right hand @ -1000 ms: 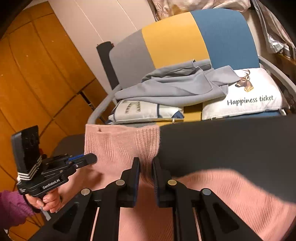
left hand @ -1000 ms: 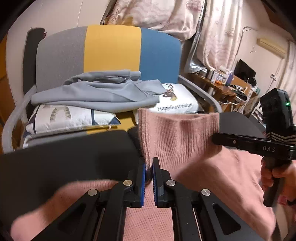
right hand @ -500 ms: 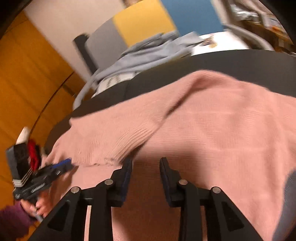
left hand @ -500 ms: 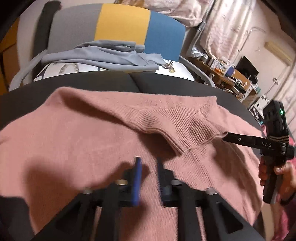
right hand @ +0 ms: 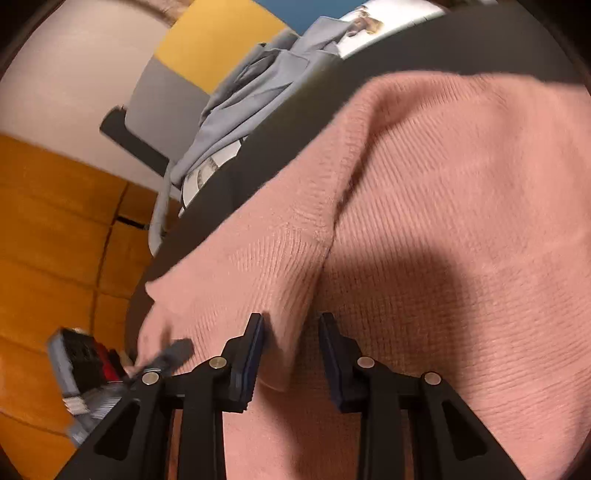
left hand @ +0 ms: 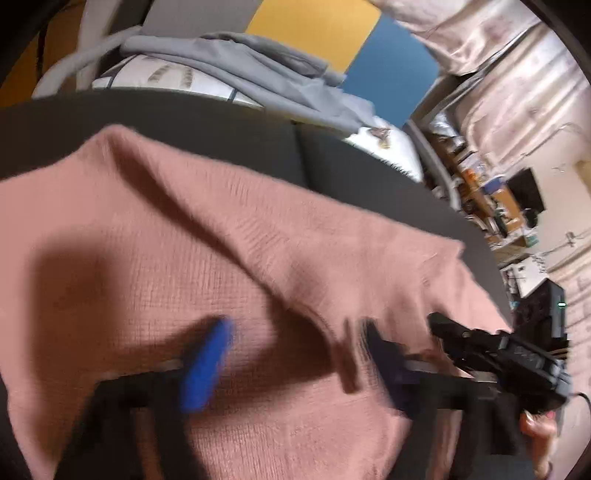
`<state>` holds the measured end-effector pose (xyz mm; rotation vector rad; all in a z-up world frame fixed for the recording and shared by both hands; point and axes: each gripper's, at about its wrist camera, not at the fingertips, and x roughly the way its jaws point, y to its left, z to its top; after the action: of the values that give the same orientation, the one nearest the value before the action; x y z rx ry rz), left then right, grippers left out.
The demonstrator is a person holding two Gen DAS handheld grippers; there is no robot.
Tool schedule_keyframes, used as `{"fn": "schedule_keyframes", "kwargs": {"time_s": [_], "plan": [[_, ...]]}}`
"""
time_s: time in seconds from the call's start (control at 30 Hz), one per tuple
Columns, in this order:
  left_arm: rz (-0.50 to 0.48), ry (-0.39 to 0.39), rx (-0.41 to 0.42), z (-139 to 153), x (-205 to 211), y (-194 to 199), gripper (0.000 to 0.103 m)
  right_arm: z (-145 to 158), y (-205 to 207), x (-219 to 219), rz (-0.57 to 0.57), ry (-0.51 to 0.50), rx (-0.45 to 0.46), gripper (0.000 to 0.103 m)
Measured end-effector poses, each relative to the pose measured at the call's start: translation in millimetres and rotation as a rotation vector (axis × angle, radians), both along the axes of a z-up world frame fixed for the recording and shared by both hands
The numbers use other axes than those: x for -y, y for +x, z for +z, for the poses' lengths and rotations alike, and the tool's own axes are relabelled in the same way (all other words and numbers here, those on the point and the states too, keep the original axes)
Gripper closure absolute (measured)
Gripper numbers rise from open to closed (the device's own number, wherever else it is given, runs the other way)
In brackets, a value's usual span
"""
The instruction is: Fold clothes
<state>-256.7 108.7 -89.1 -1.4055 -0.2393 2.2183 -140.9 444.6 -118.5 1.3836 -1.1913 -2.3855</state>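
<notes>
A pink knit sweater (left hand: 184, 240) lies spread on a dark flat surface (left hand: 221, 122), with a folded-over flap running across it. My left gripper (left hand: 295, 365) hovers low over the sweater, blurred, its blue-padded fingers (left hand: 207, 365) wide apart and holding nothing. My right gripper (right hand: 291, 350) is open too, with the edge of the folded flap (right hand: 258, 266) lying loose between its fingers. In the left wrist view the right gripper (left hand: 443, 328) sits at the sweater's right edge, held by a hand (left hand: 535, 432). The left gripper (right hand: 177, 349) shows blurred at the sweater's left edge.
Behind the surface stands a chair with a grey, yellow and blue back (left hand: 314, 29). It carries a crumpled grey garment (left hand: 258, 74) and white printed cushions (left hand: 166, 74). Cluttered shelves (left hand: 491, 206) and curtains are at the right, an orange wooden floor (right hand: 48, 229) at the left.
Both grippers carried the sweater's raised edge forward and down, laid it over the body as a flap, then let go and opened. The left gripper opened wide.
</notes>
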Motion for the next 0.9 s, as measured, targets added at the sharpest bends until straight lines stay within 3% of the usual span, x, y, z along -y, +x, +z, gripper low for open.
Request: {"fn": "schedule_keyframes", "kwargs": {"time_s": [0.03,0.07,0.17,0.23,0.3,0.33,0.37,0.43,0.5,0.53,0.63,0.7,0.8,0.9], "plan": [[-0.027,-0.008,-0.016,1,-5,0,0.078,0,0,-1,-0.016,-0.016,-0.020,0.090],[-0.059,0.001,-0.013,2,-10,-2,0.097,1,2,-2,-0.030,-0.023,-0.041,0.091],[-0.056,-0.021,-0.085,7,-17,-7,0.097,10,3,-2,-0.038,0.049,-0.106,0.091],[-0.047,-0.058,-0.104,7,-15,-6,0.095,8,1,1,-0.014,0.147,-0.063,0.089],[-0.039,-0.092,-0.102,6,-12,-4,0.088,5,2,2,0.003,0.204,-0.030,0.089],[-0.035,-0.110,-0.102,6,-11,-3,0.069,12,1,5,0.013,0.255,-0.047,0.078],[-0.019,-0.124,-0.111,7,-8,0,0.042,18,0,9,0.024,0.305,-0.063,0.073],[0.057,-0.117,-0.198,17,4,13,0.013,32,-2,15,0.046,0.407,-0.096,0.069],[0.131,-0.086,-0.303,26,12,27,0.009,45,-4,22,0.068,0.508,-0.129,0.069],[0.132,-0.083,-0.316,26,13,28,0.008,51,-6,25,0.079,0.558,-0.145,0.069],[0.096,-0.107,-0.295,15,7,27,0.008,55,-28,43,0.173,0.650,-0.175,0.070],[0.065,-0.155,-0.290,0,-3,27,0.008,47,-51,49,0.204,0.664,-0.145,0.070],[0.028,-0.238,-0.254,-18,-13,33,0.007,25,-84,36,0.170,0.656,-0.042,0.072],[-0.002,-0.292,-0.280,-19,-28,39,0.000,18,-94,14,0.058,0.704,-0.036,0.073]]}}
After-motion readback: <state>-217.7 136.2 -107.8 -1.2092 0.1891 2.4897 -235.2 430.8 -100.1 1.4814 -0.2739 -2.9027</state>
